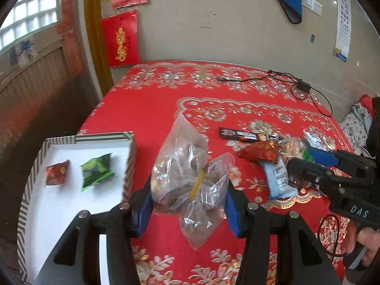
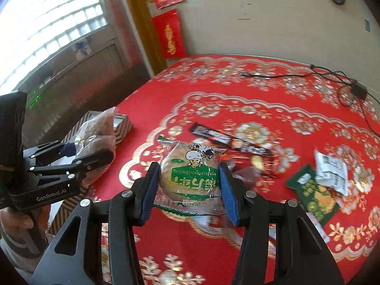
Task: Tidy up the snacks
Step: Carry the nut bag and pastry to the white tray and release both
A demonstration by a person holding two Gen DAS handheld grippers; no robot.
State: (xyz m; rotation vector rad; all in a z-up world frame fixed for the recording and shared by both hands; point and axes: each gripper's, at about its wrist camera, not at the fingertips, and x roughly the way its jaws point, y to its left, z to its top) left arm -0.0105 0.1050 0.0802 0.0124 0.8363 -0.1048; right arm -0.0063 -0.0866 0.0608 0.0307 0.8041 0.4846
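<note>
two packets in the air, two ways to drop them

left wrist view: the left gripper (image 1: 187, 204) has its blue fingers (image 1: 144, 211) closed at a middling width on a clear bag (image 1: 187, 173) holding brown pieces, tied with a yellow band. the bag hangs above the red desk (image 1: 154, 109), just right of the white box (image 1: 71, 201), where a red packet (image 1: 57, 172) and a green packet (image 1: 96, 172) already lie. the film is slack and its loose corner droops below the fingers, so the hold looks to be on plastic more than on contents; a quick swing toward the box could let the bag slide out, or its tail could catch on the striped wall. the right gripper (image 1: 306, 160) stands close by over a heap holding a red sachet (image 1: 258, 152), a blue packet (image 1: 280, 178) and a dark bar (image 1: 247, 135); the two tools could knock each other if both head for the box at once.

right wrist view: the right gripper (image 2: 188, 190) holds a round cake (image 2: 190, 175) in a green-printed wrapper, fingers (image 2: 228, 194) pressing its two sides, lifted off the desk. the glossy wrapper is slippery, and a harder squeeze might crush the cake. the left gripper (image 2: 78, 153) with its bag sits in front of the box, so it blocks the direct way in. a white packet (image 2: 331, 173) and a green pack (image 2: 313, 197) wait on the desk, and a cable (image 2: 332, 73) lies well apart at the far edge.
</note>
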